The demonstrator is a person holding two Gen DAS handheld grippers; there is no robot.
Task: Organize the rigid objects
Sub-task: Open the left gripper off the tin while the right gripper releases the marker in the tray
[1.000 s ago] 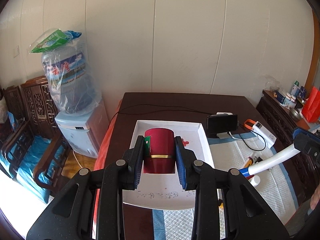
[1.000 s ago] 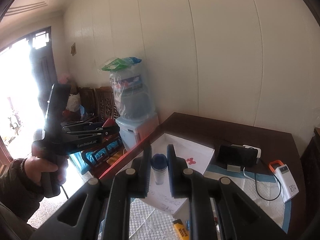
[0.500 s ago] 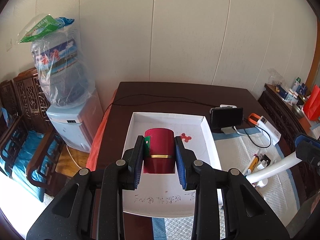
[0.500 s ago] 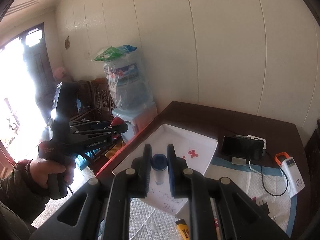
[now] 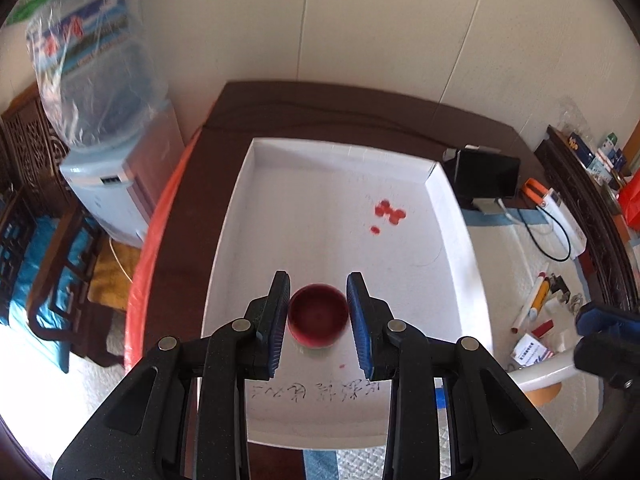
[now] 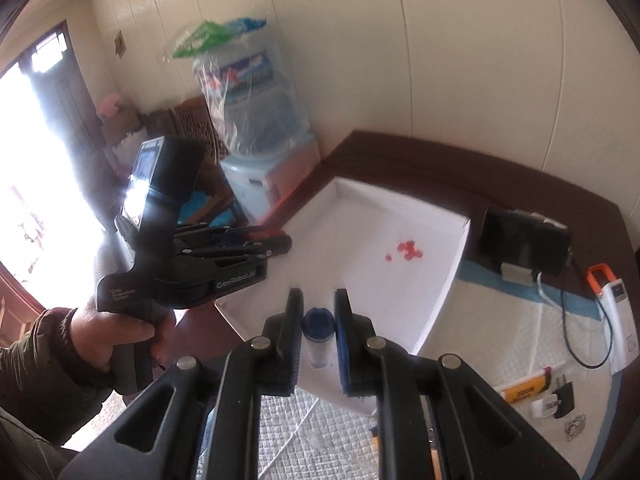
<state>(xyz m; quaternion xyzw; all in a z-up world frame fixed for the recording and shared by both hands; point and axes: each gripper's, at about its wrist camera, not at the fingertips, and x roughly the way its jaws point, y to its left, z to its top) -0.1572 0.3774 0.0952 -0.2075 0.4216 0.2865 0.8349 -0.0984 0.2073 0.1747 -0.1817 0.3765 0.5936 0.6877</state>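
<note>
your left gripper (image 5: 318, 316) holds a red cup (image 5: 317, 322) between its two blue pads, fingers set narrow and pressed against the cup's sides. the cup is seen end-on, its round face toward the camera. it hangs over the near half of a white tray (image 5: 256, 184), above the bare floor of the tray and short of the handwritten line near the front edge; whether it touches the tray floor cannot be told. a cluster of small red spots (image 5: 389, 212) lies on the tray floor toward the far right corner, well apart from the cup. your right gripper (image 6: 317, 322) is closed tight on a small clear bottle (image 6: 318, 350) with a blue cap (image 6: 318, 320), the cap toward the camera. the bottle sits over the near edge of the same tray, above the quilted white mat (image 6: 520, 344). in the right wrist view your left hand (image 6: 112, 336) grips the black handle of the left gripper, which reaches in over the tray's left edge. the tray rests on a dark wooden table (image 5: 360, 108). right of the tray stand a black phone on a stand (image 5: 486, 178) and a white power bank (image 6: 618, 324) with an orange loop. a yellow lighter (image 6: 524, 390) and a plug (image 6: 554, 402) lie on the mat. a water dispenser (image 5: 112, 184) stands beside the table on the left.
</note>
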